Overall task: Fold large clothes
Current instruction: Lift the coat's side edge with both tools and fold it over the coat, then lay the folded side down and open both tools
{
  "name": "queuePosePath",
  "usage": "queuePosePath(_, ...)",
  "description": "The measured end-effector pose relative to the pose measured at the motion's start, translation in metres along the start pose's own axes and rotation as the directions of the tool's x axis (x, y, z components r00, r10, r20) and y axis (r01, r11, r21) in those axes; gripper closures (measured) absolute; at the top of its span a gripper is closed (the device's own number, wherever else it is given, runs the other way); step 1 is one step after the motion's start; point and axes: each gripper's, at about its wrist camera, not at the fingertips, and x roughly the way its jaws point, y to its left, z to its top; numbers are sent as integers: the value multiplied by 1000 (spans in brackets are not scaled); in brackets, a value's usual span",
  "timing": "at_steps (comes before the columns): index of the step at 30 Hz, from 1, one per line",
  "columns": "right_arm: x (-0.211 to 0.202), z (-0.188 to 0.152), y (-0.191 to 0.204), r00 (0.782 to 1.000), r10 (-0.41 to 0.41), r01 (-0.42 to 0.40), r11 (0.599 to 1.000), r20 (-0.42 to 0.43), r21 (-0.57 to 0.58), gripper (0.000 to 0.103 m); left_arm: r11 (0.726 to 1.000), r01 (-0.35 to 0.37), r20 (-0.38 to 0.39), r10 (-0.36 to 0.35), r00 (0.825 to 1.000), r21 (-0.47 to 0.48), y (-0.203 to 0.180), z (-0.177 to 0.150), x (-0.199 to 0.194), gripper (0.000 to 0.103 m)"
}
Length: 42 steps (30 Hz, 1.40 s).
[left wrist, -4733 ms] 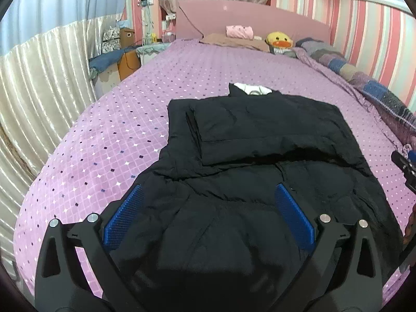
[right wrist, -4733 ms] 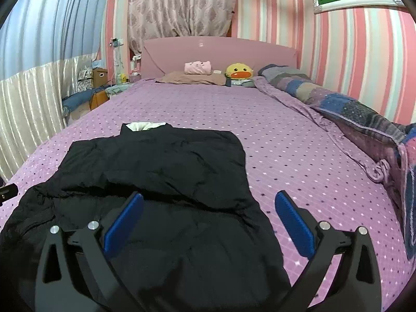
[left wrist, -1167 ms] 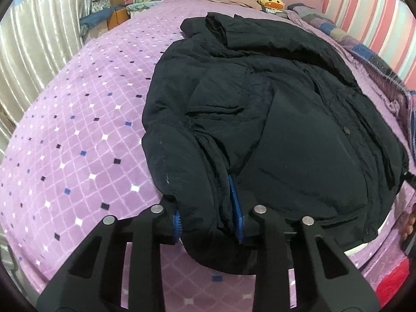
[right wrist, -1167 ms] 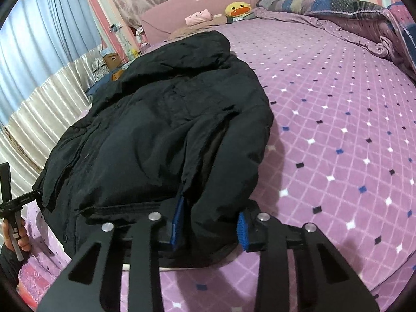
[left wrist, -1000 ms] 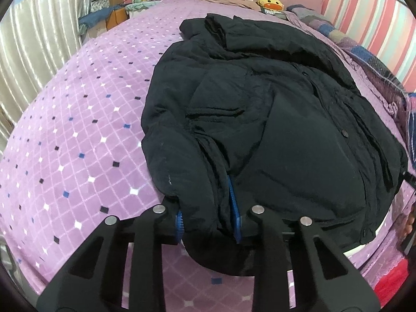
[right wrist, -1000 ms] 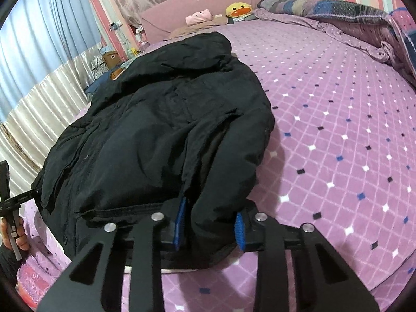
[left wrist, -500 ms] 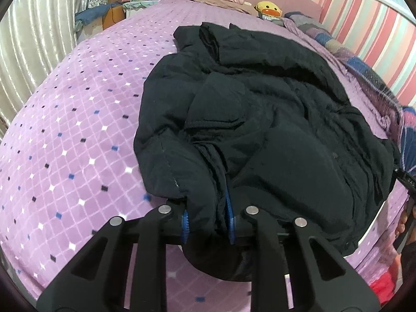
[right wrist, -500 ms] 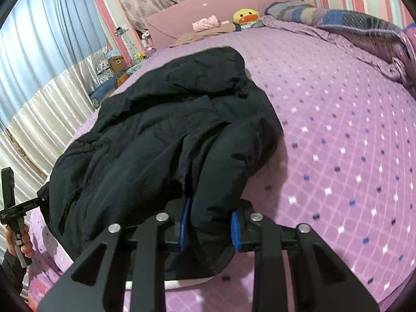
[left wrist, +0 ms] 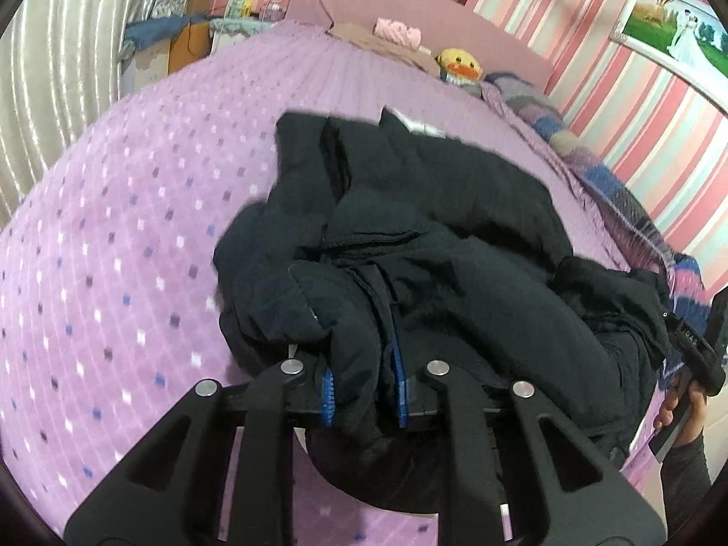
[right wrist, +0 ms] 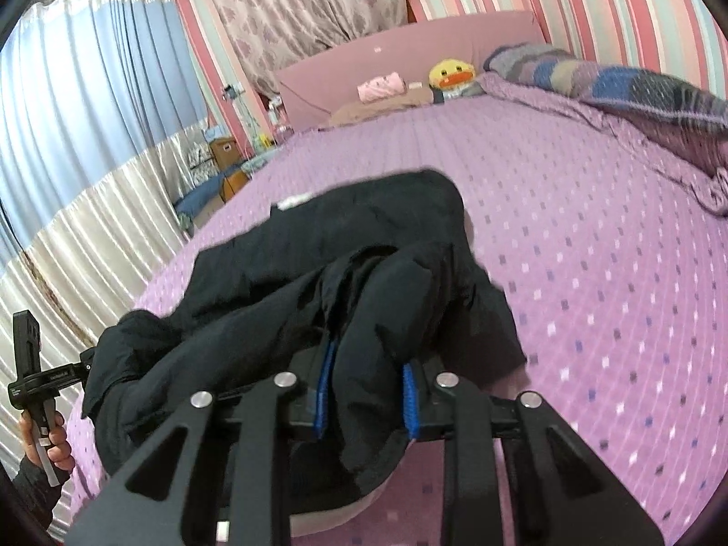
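Both my grippers, left (left wrist: 361, 382) and right (right wrist: 366, 402), clench the black coat (left wrist: 455, 245). Its bulk lies toward twelve o'clock on the purple bed (left wrist: 136, 227).

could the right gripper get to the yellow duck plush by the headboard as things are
Probably not: the right gripper is shut on the black jacket, and the duck plush sits far across the bed.

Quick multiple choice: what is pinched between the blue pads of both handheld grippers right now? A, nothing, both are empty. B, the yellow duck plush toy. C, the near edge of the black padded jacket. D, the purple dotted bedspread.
C: the black padded jacket bunches up between the blue pads of the left gripper and of the right gripper, its near edge raised off the purple dotted bedspread.
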Motion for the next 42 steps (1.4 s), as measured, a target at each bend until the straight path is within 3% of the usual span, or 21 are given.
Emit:
queuePosePath(5,10,45,7,997,5,-5,1000,78,4,79,1000,-18,87,16,996,21,-9,47,-11,86)
queuePosePath(11,28,103,17,986,-44,41,999,159,24,79,996,-71,163,62,985,51,-23,113,-6,86)
queuePosePath(20,81,166,16,978,-131,124,991,163,54,79,987,-145,168,133,977,63,-23,188,35,86)
queuePosePath(24,117,182,10,977,-171,168,985,126,31,79,985,-160,142,149,979,63,-23,213,74,86)
queuePosePath(32,183,171,-10,974,-224,224,975,7,0,79,970,-226,40,223,974,88,-14,219,155,86)
queuePosePath(42,200,170,-15,973,-226,227,974,-40,6,76,957,-264,8,265,964,120,-16,217,169,83)
